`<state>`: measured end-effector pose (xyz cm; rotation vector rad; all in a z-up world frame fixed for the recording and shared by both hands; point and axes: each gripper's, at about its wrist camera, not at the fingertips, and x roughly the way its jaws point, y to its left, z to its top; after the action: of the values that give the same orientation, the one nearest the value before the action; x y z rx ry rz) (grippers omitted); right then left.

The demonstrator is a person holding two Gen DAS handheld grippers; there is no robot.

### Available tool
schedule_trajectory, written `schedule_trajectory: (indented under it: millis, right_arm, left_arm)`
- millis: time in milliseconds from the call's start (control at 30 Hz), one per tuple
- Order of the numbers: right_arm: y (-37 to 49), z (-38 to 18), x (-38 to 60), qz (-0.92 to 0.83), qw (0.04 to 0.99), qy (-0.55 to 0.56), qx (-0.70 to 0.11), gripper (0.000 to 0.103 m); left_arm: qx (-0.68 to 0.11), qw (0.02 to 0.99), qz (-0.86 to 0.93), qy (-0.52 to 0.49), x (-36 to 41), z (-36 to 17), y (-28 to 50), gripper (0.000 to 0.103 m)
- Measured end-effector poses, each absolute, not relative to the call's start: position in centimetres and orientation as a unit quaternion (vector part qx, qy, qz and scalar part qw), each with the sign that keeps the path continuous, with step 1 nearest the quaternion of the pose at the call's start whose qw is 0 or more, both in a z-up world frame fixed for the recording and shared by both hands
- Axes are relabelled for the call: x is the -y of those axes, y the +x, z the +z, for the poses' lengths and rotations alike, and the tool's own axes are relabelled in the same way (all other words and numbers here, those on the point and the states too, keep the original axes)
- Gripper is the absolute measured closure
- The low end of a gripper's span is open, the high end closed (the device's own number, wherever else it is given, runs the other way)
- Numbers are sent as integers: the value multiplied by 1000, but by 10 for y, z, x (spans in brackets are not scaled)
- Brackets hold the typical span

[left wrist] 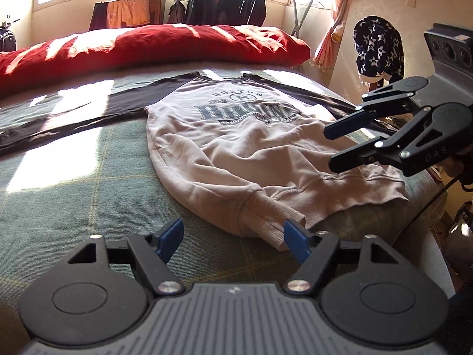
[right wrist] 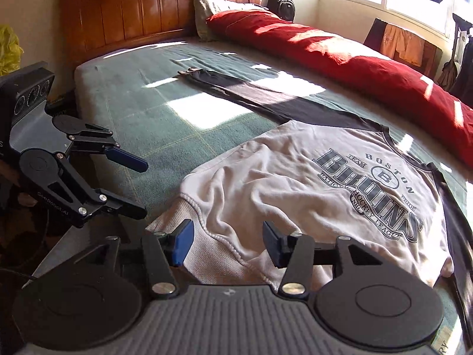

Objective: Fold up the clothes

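A grey sweatshirt with dark sleeves lies flat, print side up, on a bed covered by a green checked blanket. Its chest carries a large dark hockey-team print. One dark sleeve stretches straight out across the blanket towards the wooden headboard; the other runs off the opposite way, along the far edge of the bed in the left wrist view. The ribbed hem sits at the near edge of the mattress, rumpled, with one corner bunched and slightly turned up.

The left tool hovers just above the blanket at the hem's corner. Its blue-padded jaws are spread wide, with nothing between them; the right pad sits just beside the ribbed hem, and whether it touches the cloth cannot be told. The right tool is over the hem further along, its jaws also spread apart, the hem band lying below the gap but not pinched. Each tool shows in the other's camera, both with fingers parted and empty, near each other along the bed's edge.

A long red pillow lies along the far side of the bed. Beyond it, under bright windows, dark clothes hang on a rack, and a star-patterned cloth hangs by the wall.
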<state>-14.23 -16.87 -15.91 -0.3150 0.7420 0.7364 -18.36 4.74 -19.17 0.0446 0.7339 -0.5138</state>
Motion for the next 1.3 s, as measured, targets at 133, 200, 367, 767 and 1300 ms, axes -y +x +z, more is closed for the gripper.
schedule_trajectory:
  millis: [133,200,367,767,1300]
  right_arm:
    - [-148,-159,186,330,867,-124,-351,45]
    - [-154,-161,196,316,875,-109,-350,43]
    - [-178,-172,226,263,896,-91,-347,39]
    - [-213,-212,315,138,907,-35,-395,39]
    - [-204,-261,382,92,893,187,-398,35]
  left_arm:
    - [-359,903,-234,15,-31,-204,-187,27]
    - [-359,908,-215,4,-26,-211,-184,28]
    - [-367,915,-164,-42,-26,-229,-169,34]
    - [-337,932,-124,-46,-38,-214,-164,82]
    - [-336,933,-116,-53,-16,-230,-164,90]
